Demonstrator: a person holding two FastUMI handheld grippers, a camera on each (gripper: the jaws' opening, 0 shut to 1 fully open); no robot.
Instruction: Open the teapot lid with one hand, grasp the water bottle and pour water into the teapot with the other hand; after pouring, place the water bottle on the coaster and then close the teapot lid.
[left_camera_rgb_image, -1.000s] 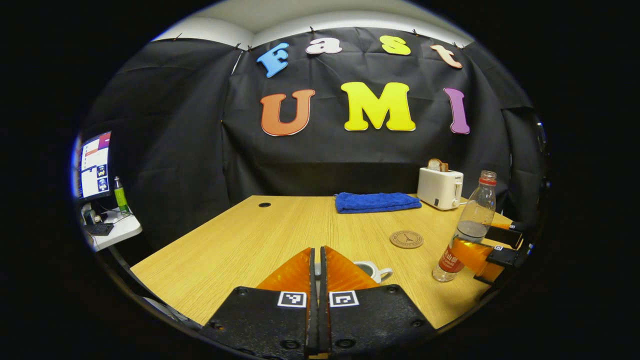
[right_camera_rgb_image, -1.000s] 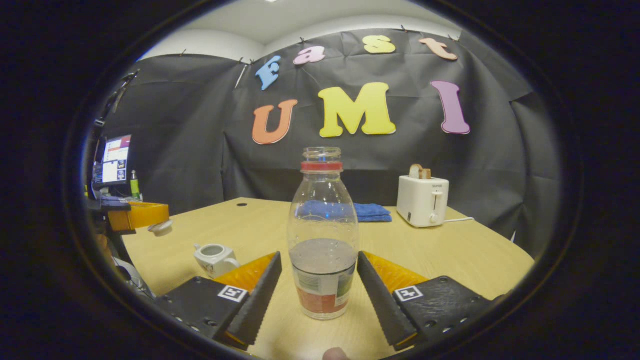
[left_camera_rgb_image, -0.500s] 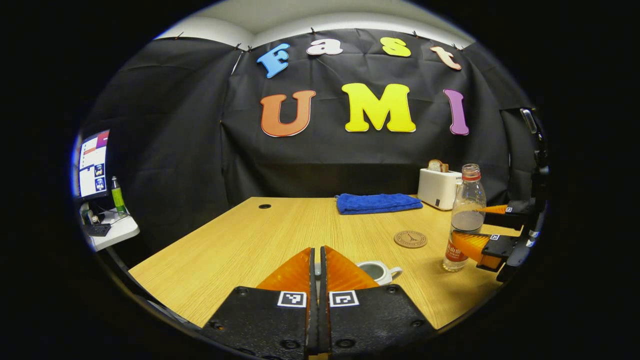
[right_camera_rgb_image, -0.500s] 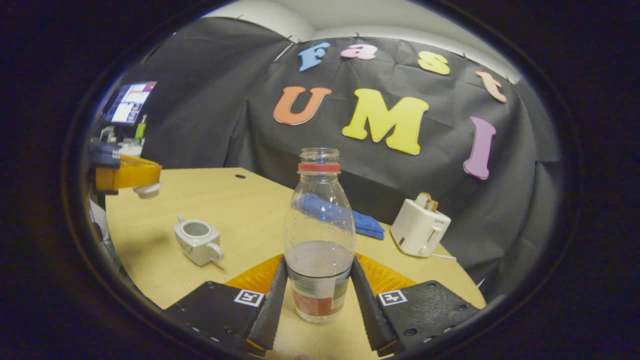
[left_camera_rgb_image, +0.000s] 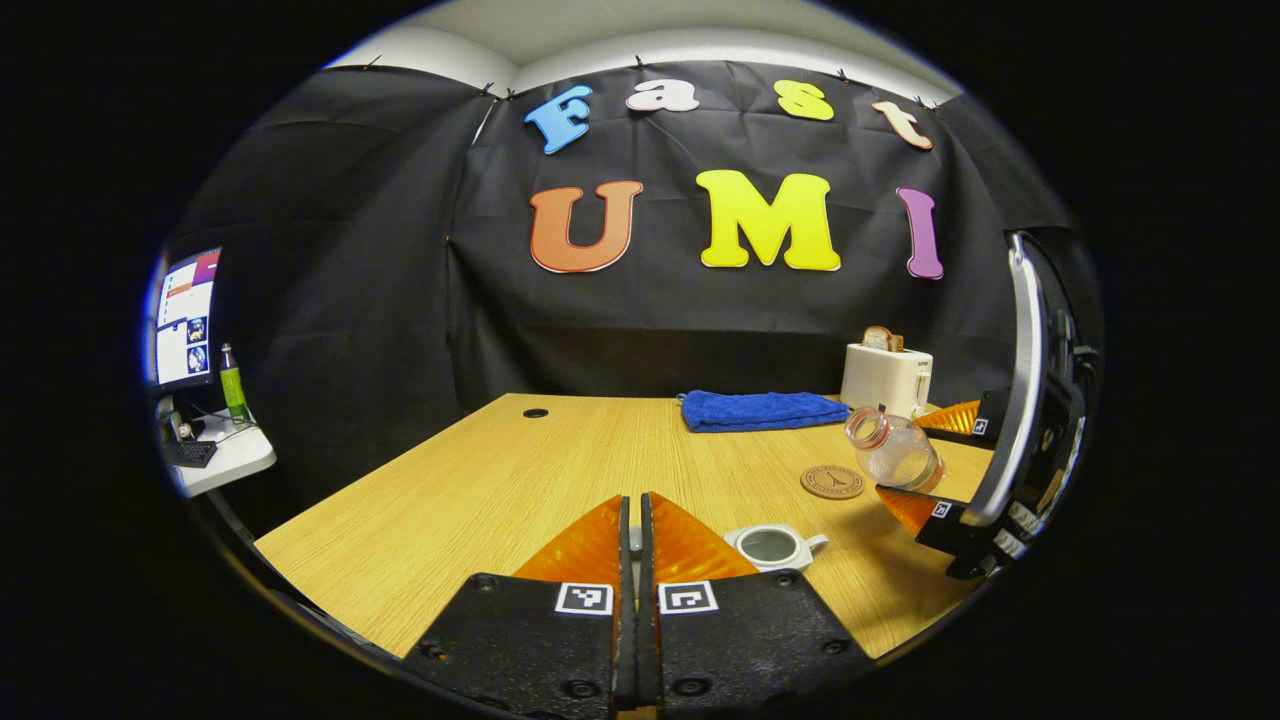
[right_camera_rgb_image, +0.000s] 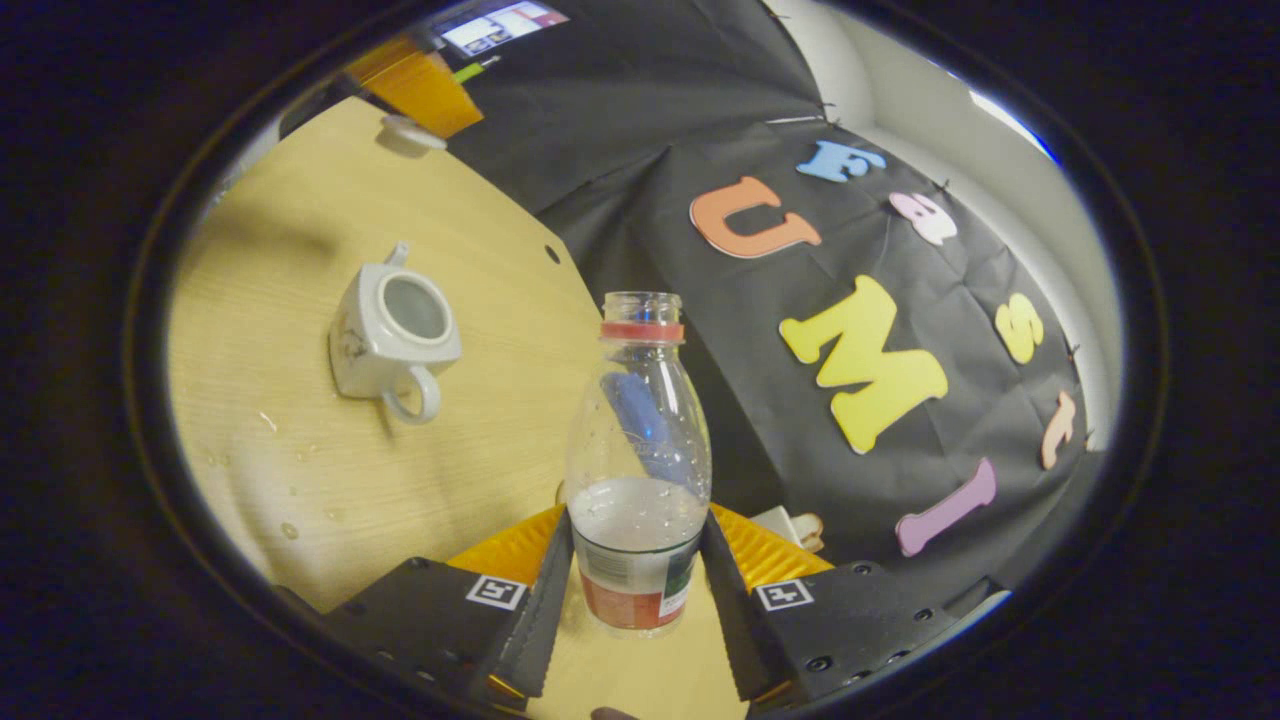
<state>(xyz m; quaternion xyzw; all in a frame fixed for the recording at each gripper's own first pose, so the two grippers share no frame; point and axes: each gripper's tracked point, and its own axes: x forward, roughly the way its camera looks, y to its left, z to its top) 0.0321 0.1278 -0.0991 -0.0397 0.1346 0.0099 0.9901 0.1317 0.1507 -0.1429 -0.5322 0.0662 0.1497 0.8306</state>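
Booth interior, bkgd only.
Black cloth wall, creased, pinned along top edge, w/ plain white wall/ceiling above it. Light wood-grain table, round cable hole nr back-left corner; a few water drops on its surface in right gripper view. On table at rear: folded blue towel; white toaster w/ bread slice in slot, just right of towel. Far left, off the table: lit monitor, green bottle beside it, white side desk w/ dark keyboard. Lighting dim, even.
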